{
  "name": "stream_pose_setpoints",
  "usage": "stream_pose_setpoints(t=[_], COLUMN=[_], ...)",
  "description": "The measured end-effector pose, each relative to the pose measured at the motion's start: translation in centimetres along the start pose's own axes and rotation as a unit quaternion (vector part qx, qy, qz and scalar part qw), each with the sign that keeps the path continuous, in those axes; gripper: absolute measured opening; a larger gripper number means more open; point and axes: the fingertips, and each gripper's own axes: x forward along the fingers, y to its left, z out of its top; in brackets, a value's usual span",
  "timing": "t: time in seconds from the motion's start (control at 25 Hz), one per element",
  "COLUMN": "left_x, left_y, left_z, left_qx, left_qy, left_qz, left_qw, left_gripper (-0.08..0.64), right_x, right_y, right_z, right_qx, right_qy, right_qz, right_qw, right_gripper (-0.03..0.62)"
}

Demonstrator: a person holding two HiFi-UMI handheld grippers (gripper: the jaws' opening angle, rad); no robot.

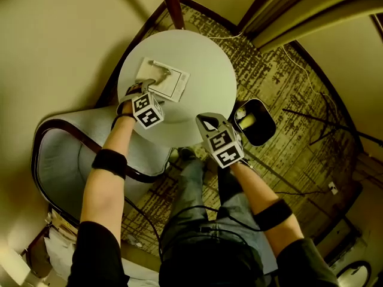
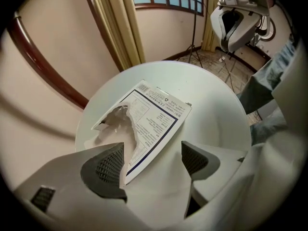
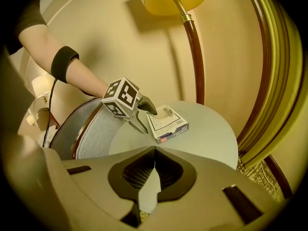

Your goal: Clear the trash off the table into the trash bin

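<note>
Right gripper (image 3: 154,163) sits closest in at the near edge of the table (image 1: 206,70), jaws pinched together on nothing. The left gripper (image 2: 151,165) has its jaws spread wide over the near corner of the torn cardboard box (image 2: 156,112), pads not on it yet. The box lies flat toward the table's far left. It looks light, thin and crushable, so I'd pinch the intact printed edge, not the ripped flap. The bin (image 1: 267,124) is on the floor, right of the table.
</note>
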Motion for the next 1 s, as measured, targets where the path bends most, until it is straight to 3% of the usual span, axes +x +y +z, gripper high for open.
stream_pose_setpoints(t=[0.2, 0.28, 0.52, 1.0], left_x=[0.8, 0.7, -0.9, -5.1], left_y=[0.0, 0.3, 0.2, -0.4], left_z=[0.0, 0.1, 0.9, 2.3], left_qx=[-0.007, -0.014, -0.035, -0.131], left_qy=[0.009, 0.009, -0.013, -0.053], left_qz=[-0.021, -0.018, -0.005, 0.014], left_qw=[0.9997, 0.9997, 0.9993, 0.9899], left_gripper=[0.326, 0.262, 0.19, 0.155], right_x=[0.0, -0.1, -0.5, -1.9], right_y=[-0.6, -0.7, -0.5, 0.4], right_z=[-0.3, -0.3, -0.4, 1.1], right_qx=[0.003, 0.003, 0.003, -0.01], right_qy=[0.002, 0.002, 0.002, -0.001], right_qz=[-0.003, -0.004, -0.006, 0.001], right_qw=[1.0, 1.0, 1.0, 1.0], right_gripper=[0.003, 0.003, 0.003, 0.003])
